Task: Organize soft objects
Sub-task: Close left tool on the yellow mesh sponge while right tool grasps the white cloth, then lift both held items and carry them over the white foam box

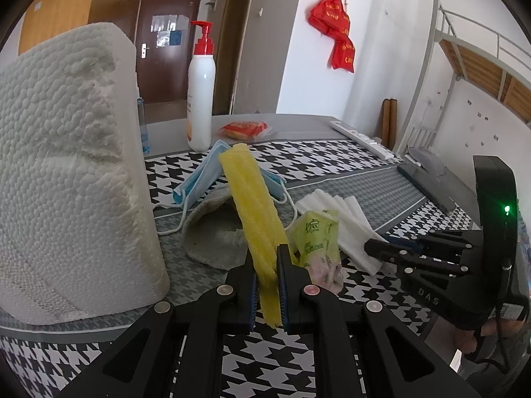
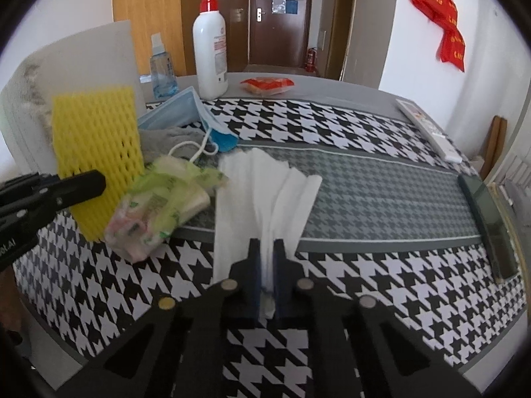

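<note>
1. The left tool (image 1: 266,265) is pinching the yellow foam net (image 1: 252,205), which stands on edge between its fingers and rises toward the blue face mask (image 1: 195,179).
2. The right tool (image 2: 267,258) is pinching the near end of the white tissue (image 2: 265,192), whose folds fan out over the houndstooth cloth (image 2: 381,195) on the counter.
3. Between net and tissue lies a green tissue pack (image 2: 166,205), touching the net's lower corner in the right wrist view.
4. A grey cloth (image 1: 212,235) lies under the mask, beside a white foam block (image 1: 66,165) standing at the left.
5. Farther back stand a white pump bottle (image 2: 210,53) and a small clear bottle (image 2: 162,73); a red snack packet (image 2: 267,85) lies near them.
</note>
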